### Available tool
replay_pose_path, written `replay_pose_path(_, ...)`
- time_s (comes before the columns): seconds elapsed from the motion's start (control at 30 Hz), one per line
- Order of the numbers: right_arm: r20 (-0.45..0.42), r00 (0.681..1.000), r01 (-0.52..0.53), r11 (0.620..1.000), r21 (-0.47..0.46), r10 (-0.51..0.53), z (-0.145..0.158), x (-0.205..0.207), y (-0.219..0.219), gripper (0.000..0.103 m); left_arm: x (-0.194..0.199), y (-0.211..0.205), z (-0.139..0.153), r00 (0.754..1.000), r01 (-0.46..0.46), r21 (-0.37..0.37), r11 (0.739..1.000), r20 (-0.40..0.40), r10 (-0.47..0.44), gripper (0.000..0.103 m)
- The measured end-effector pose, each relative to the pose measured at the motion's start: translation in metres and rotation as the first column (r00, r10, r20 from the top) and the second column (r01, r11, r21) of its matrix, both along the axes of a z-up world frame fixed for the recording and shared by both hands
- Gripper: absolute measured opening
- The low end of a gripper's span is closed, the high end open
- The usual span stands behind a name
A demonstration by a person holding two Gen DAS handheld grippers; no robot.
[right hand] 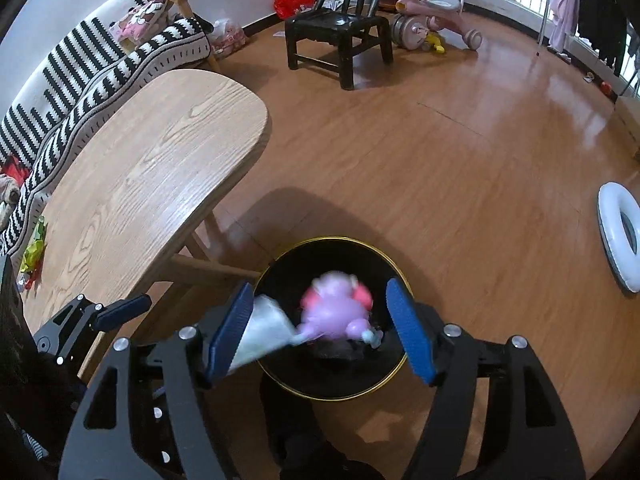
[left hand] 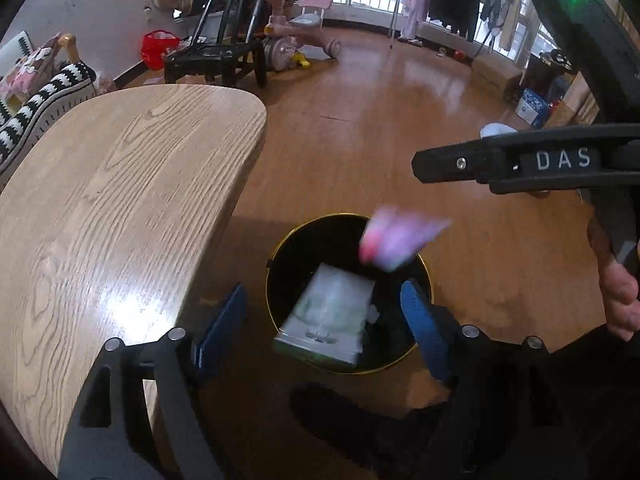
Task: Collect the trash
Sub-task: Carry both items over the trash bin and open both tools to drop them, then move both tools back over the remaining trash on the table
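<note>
A black trash bin with a gold rim [left hand: 276, 248] [right hand: 394, 372] stands on the wood floor beside the table. My left gripper [left hand: 324, 320] is open above it; a pale green and white packet [left hand: 332, 312] [right hand: 264, 332] is blurred in the air over the bin. My right gripper [right hand: 320, 328] is open above the bin too; a pink and purple wrapper [right hand: 332, 312] [left hand: 396, 240] is blurred in mid-air between its blue pads [right hand: 408, 328]. The right gripper's body [left hand: 520, 164] shows at the right of the left wrist view.
A light wooden table [left hand: 100, 208] [right hand: 132, 188] stands left of the bin, with a yellow-green wrapper [right hand: 34, 250] near its left edge. A striped sofa [right hand: 80, 76], a black chair [right hand: 340, 32], a pink ride-on toy [right hand: 428, 12] and a white ring [right hand: 618, 236] lie further off.
</note>
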State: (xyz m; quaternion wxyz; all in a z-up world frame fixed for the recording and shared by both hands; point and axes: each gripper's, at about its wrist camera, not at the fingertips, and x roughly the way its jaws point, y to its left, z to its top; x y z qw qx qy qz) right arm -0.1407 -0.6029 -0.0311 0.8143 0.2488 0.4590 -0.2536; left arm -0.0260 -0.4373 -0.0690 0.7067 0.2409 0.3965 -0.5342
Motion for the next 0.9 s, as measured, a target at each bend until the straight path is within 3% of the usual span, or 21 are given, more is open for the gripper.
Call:
replay_pose_path(0.33, 0.058, 0.998, -0.028, 1.000, 0.005, 0.028, 0.013, 0.016, 0.017, 0.072, 0.017, 0.043, 0.028, 0.998, -0.058, -0.051, 0.997, -0.019, 0.057, 0.092)
replay_pose_path(0.5, 0.090, 0.986, -0.137, 0.990, -0.025, 0.138, 0.024, 0.059, 0.055, 0.074, 0.046, 0.104, 0.055, 0.983, -0.171, -0.090, 0.981, 0.057, 0.176, 0.095)
replay_pose_path(0.6, 0.099, 0.968, -0.227, 0.973, -0.039, 0.230, 0.029, 0.091, 0.091, 0.074, 0.071, 0.155, 0.065, 0.956, -0.274, -0.083, 0.958, 0.087, 0.281, 0.095)
replay_pose_path(0.77, 0.130, 0.916, -0.383, 0.924, -0.005, 0.380, 0.033, 0.148, 0.167, 0.074, 0.104, 0.248, 0.071, 0.885, -0.429, -0.064, 0.901, 0.171, 0.434, 0.095)
replay_pose_path(0.9, 0.159, 0.854, -0.505, 0.863, 0.026, 0.495, 0.039, 0.201, 0.241, 0.074, 0.135, 0.336, 0.071, 0.797, -0.574, -0.061, 0.817, 0.186, 0.574, 0.095)
